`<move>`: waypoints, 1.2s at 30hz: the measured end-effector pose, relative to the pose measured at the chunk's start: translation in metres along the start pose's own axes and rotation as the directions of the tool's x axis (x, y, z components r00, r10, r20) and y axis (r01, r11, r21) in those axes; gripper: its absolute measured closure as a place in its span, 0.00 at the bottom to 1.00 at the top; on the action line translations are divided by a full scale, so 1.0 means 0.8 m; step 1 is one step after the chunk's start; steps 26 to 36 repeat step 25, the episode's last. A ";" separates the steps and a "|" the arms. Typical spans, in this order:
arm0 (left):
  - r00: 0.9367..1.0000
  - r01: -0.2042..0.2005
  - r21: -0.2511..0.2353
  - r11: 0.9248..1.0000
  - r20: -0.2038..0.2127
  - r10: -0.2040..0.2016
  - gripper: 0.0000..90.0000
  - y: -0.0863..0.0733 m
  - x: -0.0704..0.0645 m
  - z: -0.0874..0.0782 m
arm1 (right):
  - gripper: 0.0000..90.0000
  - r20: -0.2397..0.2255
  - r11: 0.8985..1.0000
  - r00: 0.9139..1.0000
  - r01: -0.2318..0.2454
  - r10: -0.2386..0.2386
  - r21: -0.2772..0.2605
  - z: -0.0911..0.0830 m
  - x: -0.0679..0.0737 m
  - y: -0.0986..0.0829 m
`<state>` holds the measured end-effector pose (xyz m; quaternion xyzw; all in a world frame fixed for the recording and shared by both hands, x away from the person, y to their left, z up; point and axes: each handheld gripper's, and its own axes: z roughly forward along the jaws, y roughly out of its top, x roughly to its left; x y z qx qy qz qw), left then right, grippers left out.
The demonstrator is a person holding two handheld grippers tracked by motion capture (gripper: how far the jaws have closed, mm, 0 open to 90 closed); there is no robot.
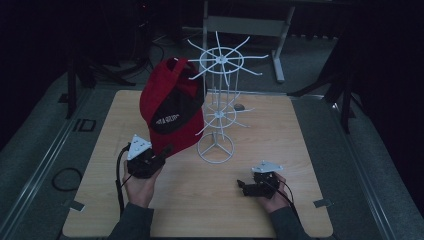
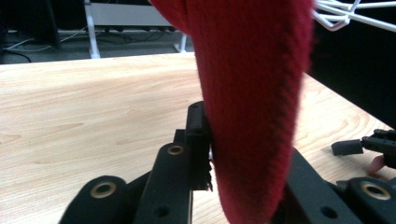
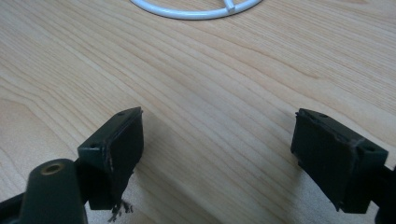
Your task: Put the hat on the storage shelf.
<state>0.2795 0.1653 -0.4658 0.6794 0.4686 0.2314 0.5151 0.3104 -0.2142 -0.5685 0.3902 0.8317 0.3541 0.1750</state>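
Observation:
A red and black cap (image 1: 170, 107) hangs against a white wire rack (image 1: 218, 100) that stands mid-table. My left gripper (image 1: 165, 151) is shut on the cap's lower edge, held up at the rack's left. In the left gripper view the red cap fabric (image 2: 252, 102) runs down between the black jaws, pinched there by my left gripper (image 2: 243, 154). My right gripper (image 1: 242, 187) rests low on the table near the front right, open. In the right gripper view my right gripper (image 3: 217, 144) stands with its jaws wide apart over bare wood, and the rack's round base (image 3: 196, 10) lies beyond.
The wooden table (image 1: 280, 150) has bare room at its front and on both sides of the rack. The rack's spokes (image 1: 250, 70) stick out in all directions at two heights. Dark floor, cables and a white stand frame (image 1: 250, 25) lie behind the table.

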 end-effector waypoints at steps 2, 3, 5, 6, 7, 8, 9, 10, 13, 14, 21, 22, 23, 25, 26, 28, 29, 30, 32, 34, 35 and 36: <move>1.000 -0.001 0.000 1.000 0.001 0.001 0.85 -0.001 0.001 0.000 | 0.19 0.000 1.000 1.000 0.000 0.000 0.000 0.000 0.000 0.000; 1.000 0.000 0.001 1.000 0.004 0.000 0.82 -0.001 0.001 0.000 | 0.19 0.000 1.000 1.000 0.000 0.000 0.000 0.000 0.000 0.000; 1.000 0.002 -0.004 1.000 0.012 -0.002 0.76 -0.001 0.002 -0.001 | 0.19 0.000 1.000 1.000 -0.001 0.001 0.000 0.000 0.000 0.000; 1.000 0.002 -0.005 1.000 0.015 -0.002 0.74 -0.001 0.003 -0.001 | 0.19 0.000 1.000 1.000 0.000 0.000 0.000 0.000 0.000 0.000; 1.000 0.005 -0.006 1.000 0.017 -0.005 0.71 -0.001 0.003 -0.002 | 0.19 0.000 1.000 1.000 0.000 0.000 0.000 0.000 0.000 0.000; 1.000 0.011 -0.007 1.000 0.016 -0.011 0.68 -0.001 0.004 -0.002 | 0.19 0.001 1.000 1.000 0.000 0.000 0.000 0.000 0.000 0.000; 1.000 0.013 -0.008 1.000 0.012 -0.013 0.66 -0.001 0.004 -0.003 | 0.19 0.001 1.000 1.000 0.000 0.000 0.000 0.000 0.000 0.000; 1.000 0.015 -0.010 1.000 0.005 -0.015 0.63 -0.001 0.005 -0.004 | 0.19 0.000 1.000 1.000 -0.001 0.001 0.000 0.000 0.000 0.000; 0.999 0.034 -0.014 0.999 -0.010 -0.034 0.55 0.001 0.009 -0.008 | 0.19 0.000 1.000 1.000 -0.001 0.001 0.001 0.000 0.000 0.000; 0.999 0.040 -0.013 0.999 -0.012 -0.040 0.52 0.002 0.010 -0.010 | 0.19 0.000 1.000 1.000 -0.001 0.001 0.001 0.000 0.000 0.000; 0.998 0.058 -0.024 0.998 -0.017 -0.058 0.38 0.006 0.022 -0.023 | 0.19 0.000 1.000 1.000 -0.002 0.002 0.001 0.000 0.000 0.000; 0.998 0.057 -0.024 0.998 -0.015 -0.057 0.38 0.006 0.023 -0.024 | 0.19 0.000 1.000 1.000 -0.001 0.001 0.001 0.000 0.000 0.000; 0.998 0.063 -0.029 0.998 -0.009 -0.063 0.38 0.006 0.024 -0.025 | 0.19 0.001 1.000 1.000 0.000 0.000 0.000 0.000 0.000 0.000; 0.998 0.061 -0.030 0.998 -0.007 -0.061 0.37 0.006 0.026 -0.026 | 0.19 0.001 1.000 1.000 0.000 0.000 0.000 0.000 0.000 0.000; 0.998 0.061 -0.030 0.998 -0.007 -0.061 0.37 0.006 0.026 -0.026 | 0.19 0.001 1.000 1.000 0.000 0.000 0.000 0.000 0.000 0.000; 0.998 0.061 -0.030 0.998 -0.007 -0.061 0.37 0.006 0.026 -0.026 | 0.19 0.001 1.000 1.000 0.000 0.000 0.000 0.000 0.000 0.000; 0.998 0.061 -0.030 0.998 -0.007 -0.061 0.37 0.006 0.026 -0.026 | 0.19 0.001 1.000 1.000 0.000 0.000 0.000 0.000 0.000 0.000; 0.998 0.061 -0.030 0.998 -0.007 -0.061 0.37 0.006 0.026 -0.026 | 0.19 0.001 1.000 1.000 0.000 0.000 0.000 0.000 0.000 0.000; 0.998 0.061 -0.030 0.998 -0.007 -0.061 0.37 0.006 0.026 -0.026 | 0.19 0.001 1.000 1.000 0.000 0.000 0.000 0.000 0.000 0.000; 0.998 0.061 -0.030 0.998 -0.007 -0.061 0.37 0.006 0.026 -0.026 | 0.19 0.001 1.000 1.000 0.000 0.000 0.000 0.000 0.000 0.000; 0.998 0.061 -0.030 0.998 -0.007 -0.061 0.37 0.006 0.026 -0.026 | 0.19 0.001 1.000 1.000 0.000 0.000 0.000 0.000 0.000 0.000; 0.998 0.061 -0.030 0.998 -0.007 -0.061 0.37 0.006 0.026 -0.026 | 0.19 0.001 1.000 1.000 0.000 0.000 0.000 0.000 0.000 0.000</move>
